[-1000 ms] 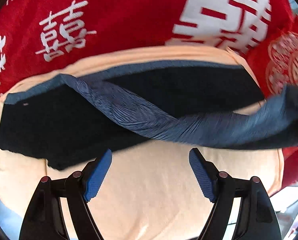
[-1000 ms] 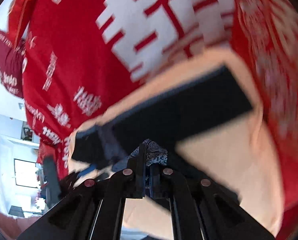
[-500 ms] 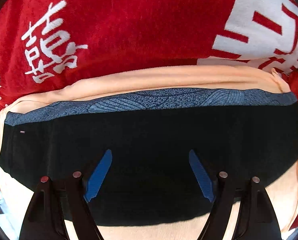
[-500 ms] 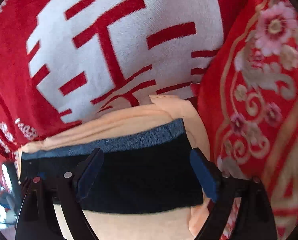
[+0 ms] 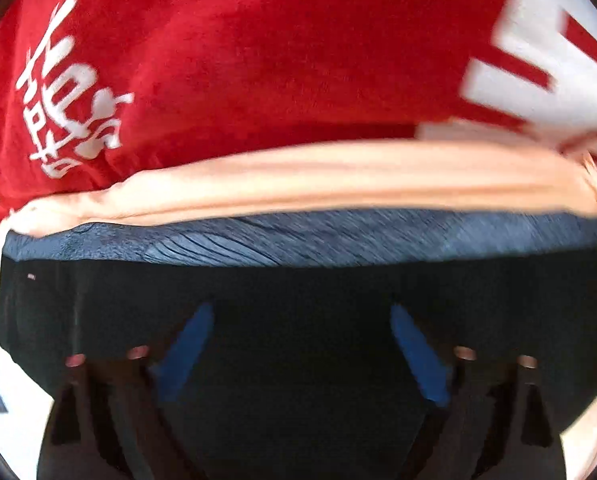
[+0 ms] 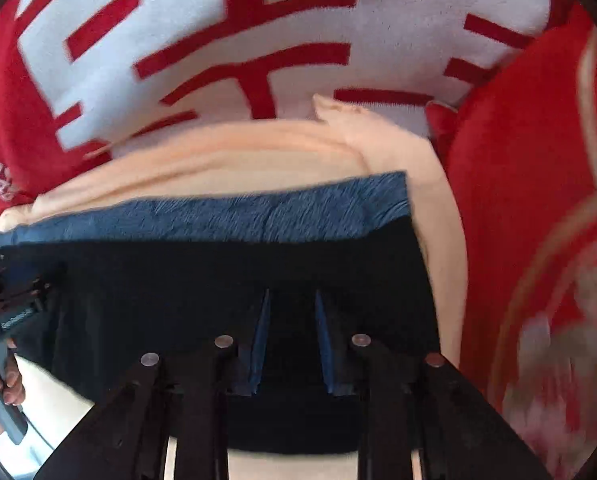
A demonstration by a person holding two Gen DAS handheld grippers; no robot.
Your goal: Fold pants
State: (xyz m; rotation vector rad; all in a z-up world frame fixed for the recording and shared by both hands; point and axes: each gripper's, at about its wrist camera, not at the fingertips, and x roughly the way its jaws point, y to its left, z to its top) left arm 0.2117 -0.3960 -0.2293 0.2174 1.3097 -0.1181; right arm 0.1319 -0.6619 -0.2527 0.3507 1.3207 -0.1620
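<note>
The folded black shorts (image 5: 298,300) lie crosswise, long axis left-right, directly beneath both grippers. Left hand-held gripper (image 5: 300,344) fingers spread wide; right hand-held gripper (image 6: 291,340) fingers narrowly apart, gripping nothing.

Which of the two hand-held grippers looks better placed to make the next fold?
Probably the right hand-held gripper: its narrowed jaws sit near the pants' right edge. The left hovers wide open mid-garment.

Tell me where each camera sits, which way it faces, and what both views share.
Left wrist: on the left gripper, facing forward and down onto the pants; its two blue fingers, wide apart, show.
Right wrist: on the right gripper, facing the pants' right end; its fingers, closer together, plus the left gripper and the hand holding it at far left.
Shared: pants, peach cloth, red blanket.
</note>
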